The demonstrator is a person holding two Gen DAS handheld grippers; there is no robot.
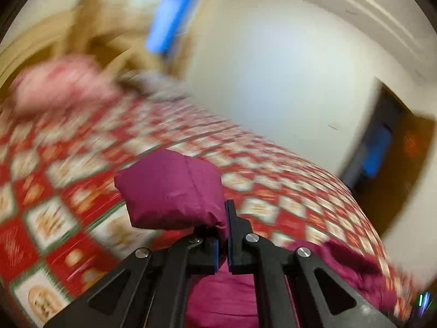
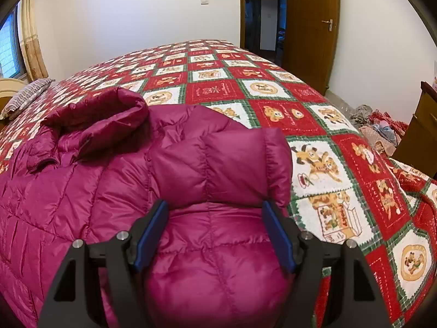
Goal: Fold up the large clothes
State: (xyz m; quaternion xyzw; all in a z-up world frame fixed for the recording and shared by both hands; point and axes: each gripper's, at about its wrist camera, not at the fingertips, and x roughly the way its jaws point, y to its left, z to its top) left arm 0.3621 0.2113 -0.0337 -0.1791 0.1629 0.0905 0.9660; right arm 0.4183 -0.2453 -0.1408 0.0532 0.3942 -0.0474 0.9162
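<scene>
A magenta puffer jacket (image 2: 109,180) lies spread on the bed's red patchwork quilt (image 2: 327,147), its hood bunched at the far left. My right gripper (image 2: 215,207) hangs over it with its fingers wide, standing astride a folded-over puffy part of the jacket; it is open. In the blurred left wrist view my left gripper (image 1: 224,218) is shut on a bulging piece of the jacket (image 1: 169,188), lifted above the quilt (image 1: 68,218). More of the jacket hangs below the fingers.
A striped pillow (image 2: 27,95) lies at the bed's far left by a window (image 2: 8,46). A wooden door (image 2: 311,27) stands open beyond the bed. A heap of clothes (image 2: 377,128) and a wooden cabinet (image 2: 420,125) are at the right.
</scene>
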